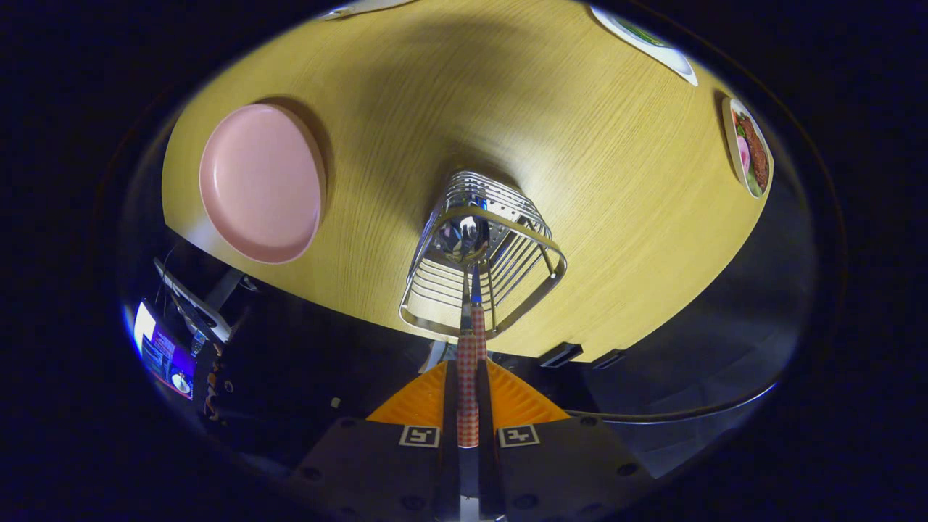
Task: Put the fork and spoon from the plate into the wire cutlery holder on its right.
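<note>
The gripper pinched a checked utensil handle, its end down inside the wire holder; round pink plate lay bare.

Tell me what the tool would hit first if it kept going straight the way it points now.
The tool, shut on a checked-handled utensil, points into the wire cutlery holder; the utensil's end would likely meet the holder's bottom first, though depth is unclear.

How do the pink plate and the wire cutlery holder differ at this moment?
The pink plate is a solid, flat disc; the wire cutlery holder is a tall open basket of metal wire. The plate holds nothing, while the holder already has cutlery inside, and a patterned handle clamped in the tool reaches down into it. The plate lies off to the side of the fingers; the holder is just ahead of them. Both rest on the wooden table.
</note>
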`<action>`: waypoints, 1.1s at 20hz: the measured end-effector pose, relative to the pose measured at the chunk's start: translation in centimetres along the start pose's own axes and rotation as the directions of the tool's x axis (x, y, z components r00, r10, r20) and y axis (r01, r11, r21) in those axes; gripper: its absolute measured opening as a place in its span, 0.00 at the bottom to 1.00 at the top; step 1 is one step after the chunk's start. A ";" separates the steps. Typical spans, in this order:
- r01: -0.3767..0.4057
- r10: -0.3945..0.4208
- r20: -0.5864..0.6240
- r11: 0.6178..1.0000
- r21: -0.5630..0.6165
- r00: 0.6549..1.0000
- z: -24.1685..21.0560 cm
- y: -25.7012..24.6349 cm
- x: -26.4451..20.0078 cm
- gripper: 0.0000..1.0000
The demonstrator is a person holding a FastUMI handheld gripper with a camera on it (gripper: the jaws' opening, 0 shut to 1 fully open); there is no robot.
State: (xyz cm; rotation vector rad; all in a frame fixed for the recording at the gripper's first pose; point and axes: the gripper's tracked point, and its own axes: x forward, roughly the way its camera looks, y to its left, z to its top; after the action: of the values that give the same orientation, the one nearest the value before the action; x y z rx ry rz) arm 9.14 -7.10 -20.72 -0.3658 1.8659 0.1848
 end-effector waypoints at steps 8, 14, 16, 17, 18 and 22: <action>-0.068 0.073 0.243 0.997 -0.029 0.967 -0.2 -0.2 -1.1 0.62; -0.111 0.072 0.599 0.993 0.028 0.798 -0.9 -0.4 -4.2 0.99; -0.108 0.036 0.711 0.992 0.057 0.702 -0.9 -0.4 -5.3 0.97; -0.105 0.010 0.760 0.992 0.077 0.650 -1.1 -0.4 -6.0 0.97; -0.106 -0.005 0.804 0.991 0.084 0.594 -1.6 -0.1 -6.7 0.98; -0.121 -0.096 0.922 0.981 0.152 0.376 -3.1 1.3 -9.3 1.00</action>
State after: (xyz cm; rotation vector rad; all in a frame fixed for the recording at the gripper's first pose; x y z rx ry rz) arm 8.55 -5.36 -10.96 -0.0458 0.7014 0.1617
